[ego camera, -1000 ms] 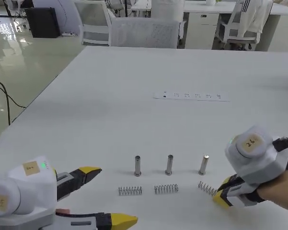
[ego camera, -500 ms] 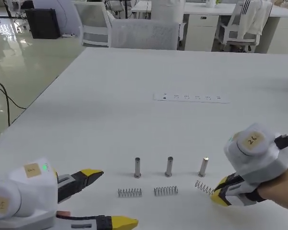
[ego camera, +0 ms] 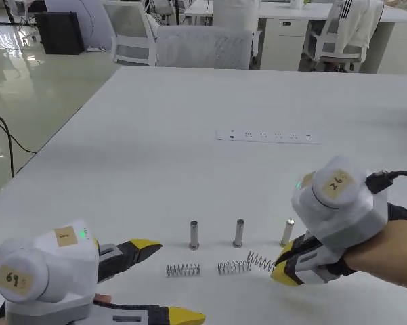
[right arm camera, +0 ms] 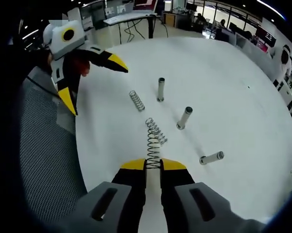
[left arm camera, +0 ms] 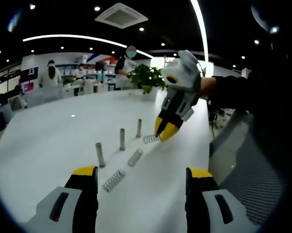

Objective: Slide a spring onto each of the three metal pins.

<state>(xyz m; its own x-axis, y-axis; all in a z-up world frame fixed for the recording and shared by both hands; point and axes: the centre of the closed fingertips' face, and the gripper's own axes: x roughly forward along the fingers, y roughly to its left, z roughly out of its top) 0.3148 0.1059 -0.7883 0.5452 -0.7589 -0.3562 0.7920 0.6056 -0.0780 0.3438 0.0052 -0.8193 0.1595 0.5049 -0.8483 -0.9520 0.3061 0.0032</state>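
Three metal pins stand upright in a row on the white table: left pin [ego camera: 194,235], middle pin [ego camera: 239,233], right pin [ego camera: 287,232]. In front of them lie two loose springs, one [ego camera: 183,270] by the left pin, one [ego camera: 233,267] by the middle pin. My right gripper [ego camera: 281,271] is shut on the third spring [ego camera: 261,261], which sticks out leftward past its yellow tips, its free end near the middle spring. In the right gripper view the held spring [right arm camera: 153,148] points forward from the closed jaws [right arm camera: 153,165]. My left gripper [ego camera: 169,281] stands open and holds nothing, left of the springs.
A white power strip [ego camera: 269,136] lies flat in the middle of the table, beyond the pins. Chairs [ego camera: 203,46] and desks stand past the far edge. The table's left edge drops to the floor, where a black cable [ego camera: 7,139] runs.
My right gripper has moved left with the spring in it, from beside the right pin toward the middle spring. My left gripper has edged slightly right.
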